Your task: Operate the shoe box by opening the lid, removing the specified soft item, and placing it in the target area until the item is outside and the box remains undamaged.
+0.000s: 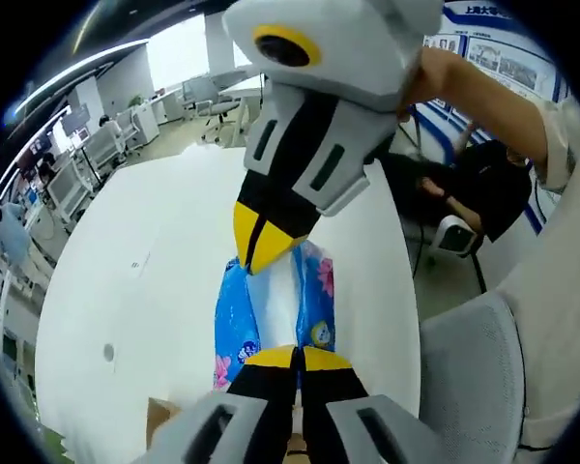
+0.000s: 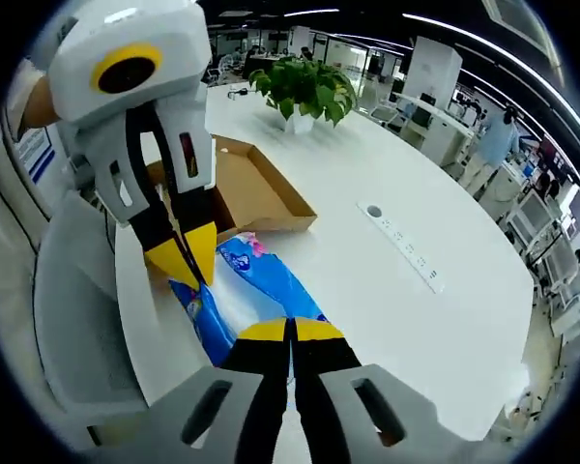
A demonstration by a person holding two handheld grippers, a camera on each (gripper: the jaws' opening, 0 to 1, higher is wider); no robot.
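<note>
Blue tissue pack (image 1: 271, 309) between both jaws

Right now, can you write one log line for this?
left gripper: shut on tissue pack | right gripper: shut on tissue pack | shoe box: open | table

An open office: a large white surface (image 2: 445, 319) with a power strip (image 2: 404, 246) and a potted plant (image 2: 304, 92). Desks and chairs (image 1: 101, 150) stand beyond, under ceiling strip lights (image 2: 464, 29). A grey chair (image 1: 469, 372) sits just beside.
</note>
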